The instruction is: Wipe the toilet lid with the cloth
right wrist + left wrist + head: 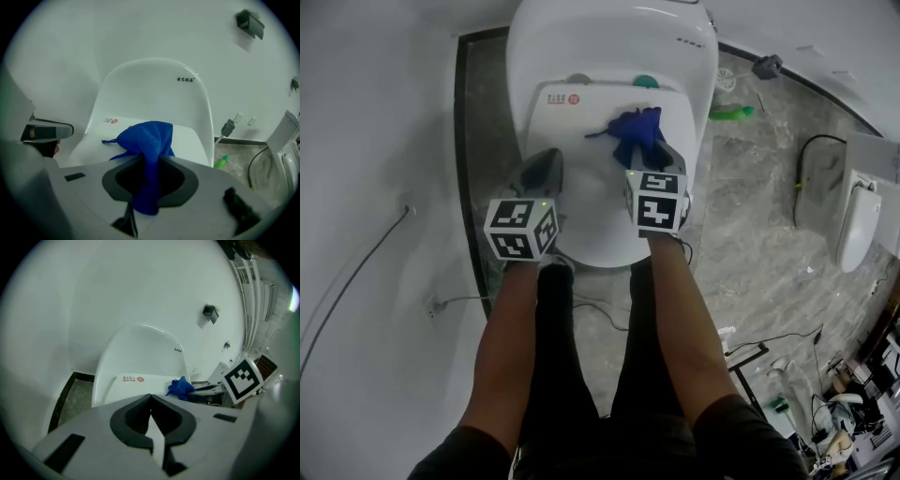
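Now my right gripper squeezes the blue cloth tight, so I can rub it over the white toilet lid just below. My left gripper is closed and empty, waiting beside it

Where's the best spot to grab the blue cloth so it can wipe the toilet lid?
By its bunched middle, coming from above, as the right tool pinches it now. The cloth is a soft crumpled heap, so a gathered fold fits between the jaws and probably leaves loose cloth ahead to rub the lid.
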{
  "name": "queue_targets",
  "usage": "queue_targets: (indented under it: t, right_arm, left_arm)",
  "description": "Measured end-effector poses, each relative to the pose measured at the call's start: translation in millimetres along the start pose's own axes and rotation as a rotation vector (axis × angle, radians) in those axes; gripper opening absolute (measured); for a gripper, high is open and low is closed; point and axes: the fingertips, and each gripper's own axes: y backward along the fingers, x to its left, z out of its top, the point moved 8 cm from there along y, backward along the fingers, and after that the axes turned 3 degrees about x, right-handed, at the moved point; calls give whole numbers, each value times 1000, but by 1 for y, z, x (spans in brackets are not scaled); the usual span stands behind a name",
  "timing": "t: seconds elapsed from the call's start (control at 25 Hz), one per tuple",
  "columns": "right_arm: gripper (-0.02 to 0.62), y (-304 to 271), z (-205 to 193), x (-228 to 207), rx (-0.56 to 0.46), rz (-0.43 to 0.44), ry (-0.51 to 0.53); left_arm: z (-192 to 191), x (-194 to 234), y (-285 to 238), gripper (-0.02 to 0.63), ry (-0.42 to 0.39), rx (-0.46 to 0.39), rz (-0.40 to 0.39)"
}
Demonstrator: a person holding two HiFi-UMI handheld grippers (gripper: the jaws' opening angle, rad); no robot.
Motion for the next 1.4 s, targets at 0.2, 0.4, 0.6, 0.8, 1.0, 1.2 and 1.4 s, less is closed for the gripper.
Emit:
queue_targets:
  t: [0.2, 0.4, 0.6, 0.8, 1.0, 1.2, 1.4]
  right_arm:
    - [77, 8, -19, -45, 4, -35, -105]
    - [77, 9, -52, -104, 52, -71, -293]
    - [77, 6, -69, -129, 89, -67, -307]
    - [77, 19, -57, -117, 30, -56, -288]
    - [77, 41, -29, -54, -54, 36, -229]
    - [77, 39, -12, 28, -51, 117, -112]
    - [77, 27, -9, 112, -8, 216, 2]
  left_arm:
    - [1, -33, -16, 11, -43, 20, -42]
    - [-2, -57, -25, 11, -77, 24, -70]
    - [-10, -62, -27, 11, -73, 30, -62]
    - [-17, -53, -18, 11, -68, 31, -31]
    - [-23, -23, 3, 11, -52, 52, 55]
    - [-28, 13, 34, 11, 11, 27, 105]
    - [-45, 53, 63, 11, 76, 27, 159]
